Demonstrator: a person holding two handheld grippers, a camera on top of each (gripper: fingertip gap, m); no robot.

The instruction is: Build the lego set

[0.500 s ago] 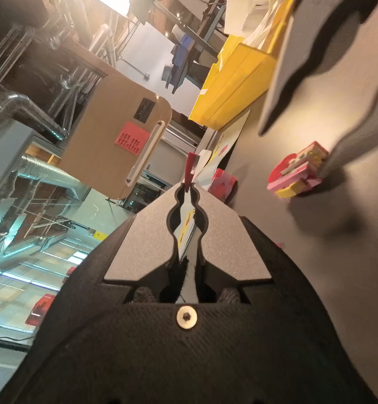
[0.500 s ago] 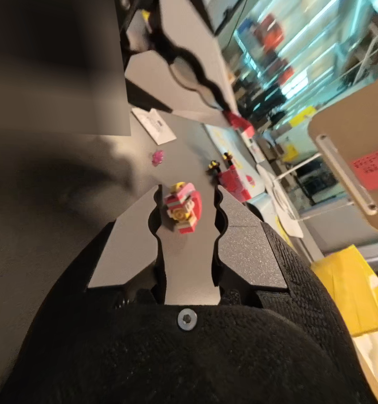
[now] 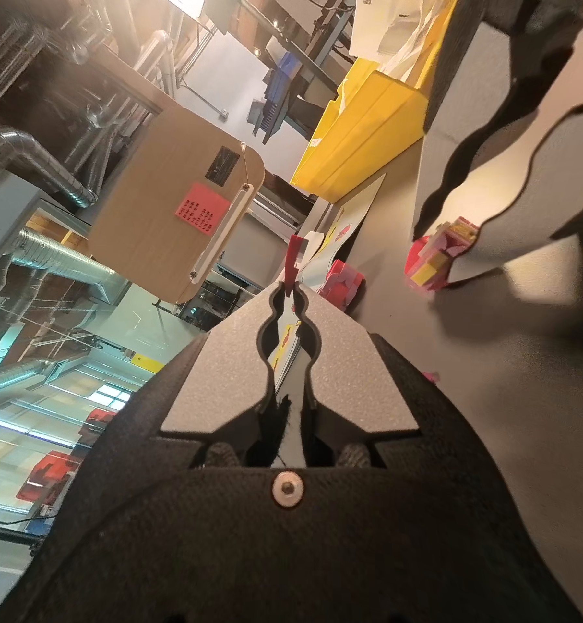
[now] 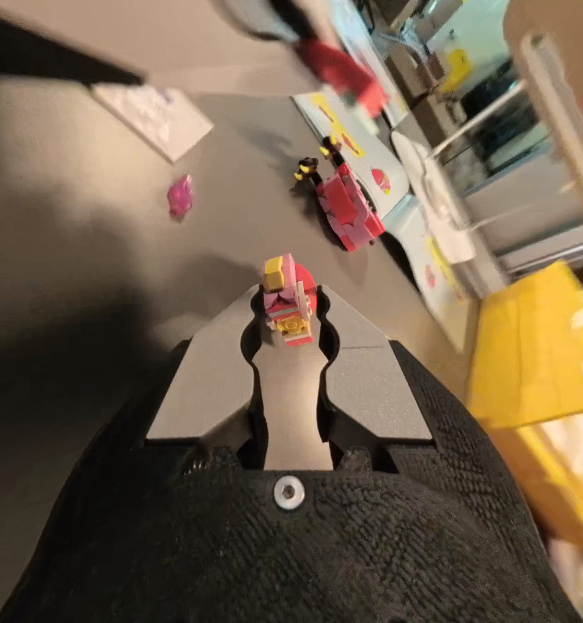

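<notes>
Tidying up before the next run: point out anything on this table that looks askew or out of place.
A small pink piece lies alone on the grey table, apart from the brick builds. The red-and-pink brick block lies tilted, partly against the instruction sheet. Nothing looks spilled or broken.

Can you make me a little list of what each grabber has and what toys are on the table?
left gripper: fingers shut on a thin red flat piece
right gripper: fingers around a small brick figure, pink, red and yellow
table: grey
other toys: red and pink brick block, small pink piece
paper: instruction sheet, white card
far side: yellow bin
</notes>
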